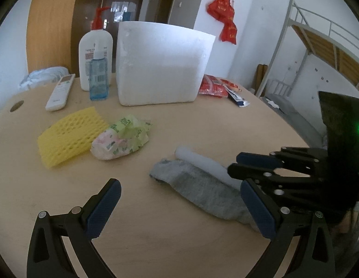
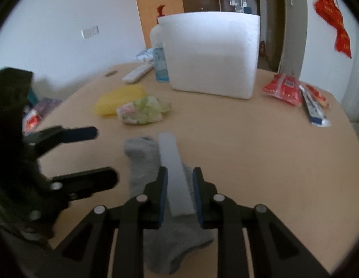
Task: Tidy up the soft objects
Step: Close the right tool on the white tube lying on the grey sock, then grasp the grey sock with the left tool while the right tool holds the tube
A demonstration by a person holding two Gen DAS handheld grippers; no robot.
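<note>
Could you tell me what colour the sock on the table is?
Grey; the sock shows best in the left wrist view.

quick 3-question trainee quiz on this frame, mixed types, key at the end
1. True or false: the left gripper is shut on the gray sock.
2. What sits between the right gripper fingers? A) yellow foam net B) white foam strip C) remote
3. Fill in: the crumpled tissue pack touches the ____ on the table.

Key: 1 false, it is open and empty; 2 B; 3 yellow foam net.
</note>
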